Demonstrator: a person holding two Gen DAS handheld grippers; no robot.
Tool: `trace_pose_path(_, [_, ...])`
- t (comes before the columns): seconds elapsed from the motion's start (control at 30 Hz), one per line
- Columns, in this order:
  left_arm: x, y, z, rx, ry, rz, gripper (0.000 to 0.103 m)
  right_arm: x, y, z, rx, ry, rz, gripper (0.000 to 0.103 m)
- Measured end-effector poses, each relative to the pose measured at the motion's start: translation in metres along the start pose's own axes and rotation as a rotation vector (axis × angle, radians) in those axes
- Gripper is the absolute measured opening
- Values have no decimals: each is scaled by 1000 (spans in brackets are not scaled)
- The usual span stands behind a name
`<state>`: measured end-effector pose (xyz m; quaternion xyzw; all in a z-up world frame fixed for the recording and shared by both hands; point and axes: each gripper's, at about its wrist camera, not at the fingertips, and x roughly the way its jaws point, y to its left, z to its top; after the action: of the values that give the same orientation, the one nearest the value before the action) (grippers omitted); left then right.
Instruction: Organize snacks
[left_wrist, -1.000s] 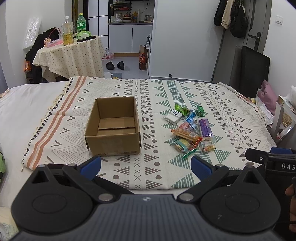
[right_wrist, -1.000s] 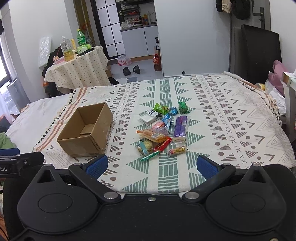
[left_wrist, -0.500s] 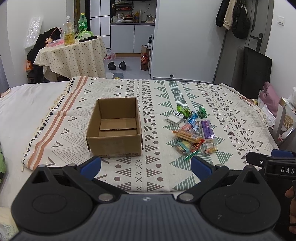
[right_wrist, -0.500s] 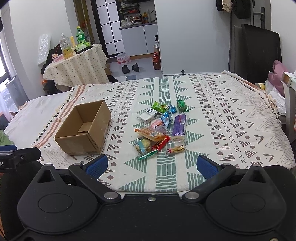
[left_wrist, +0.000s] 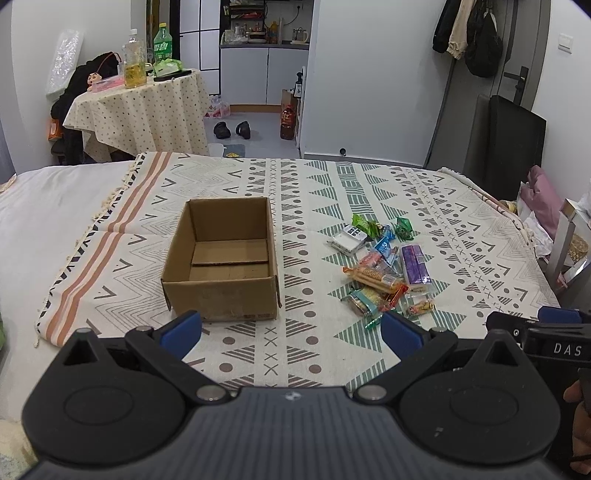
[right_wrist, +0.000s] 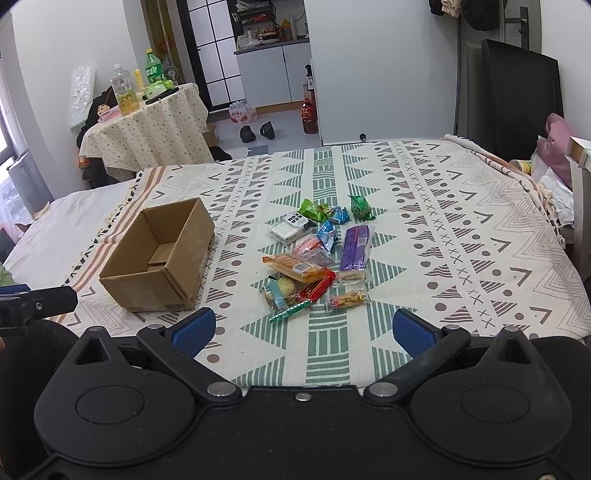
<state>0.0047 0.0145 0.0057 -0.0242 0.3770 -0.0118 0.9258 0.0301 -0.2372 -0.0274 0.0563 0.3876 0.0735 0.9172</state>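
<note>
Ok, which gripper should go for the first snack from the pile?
Right, probably. The right gripper looks straight at the snack pile, open and empty. The left gripper faces the empty cardboard box, with the pile off to its right.

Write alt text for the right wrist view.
An open right tool hangs above a patterned bedspread, holding nothing. Ahead lies a pile of wrapped snacks; to the left of it stands an open cardboard box with no snacks visible inside. The left tool shows at the left edge.
</note>
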Motion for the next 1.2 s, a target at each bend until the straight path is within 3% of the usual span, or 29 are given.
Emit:
trace_pose_path(0.8, [66, -28, 16, 24, 67, -21, 102, 53, -46, 6, 95, 31, 37, 103])
trace_pose_path(1.1, [102, -43, 24, -5, 109, -19, 100, 84, -66, 8, 153, 75, 66, 88])
trace_pose_path(1.2, [113, -48, 25, -15, 123, -22, 99, 97, -73, 8, 190, 99, 86, 75])
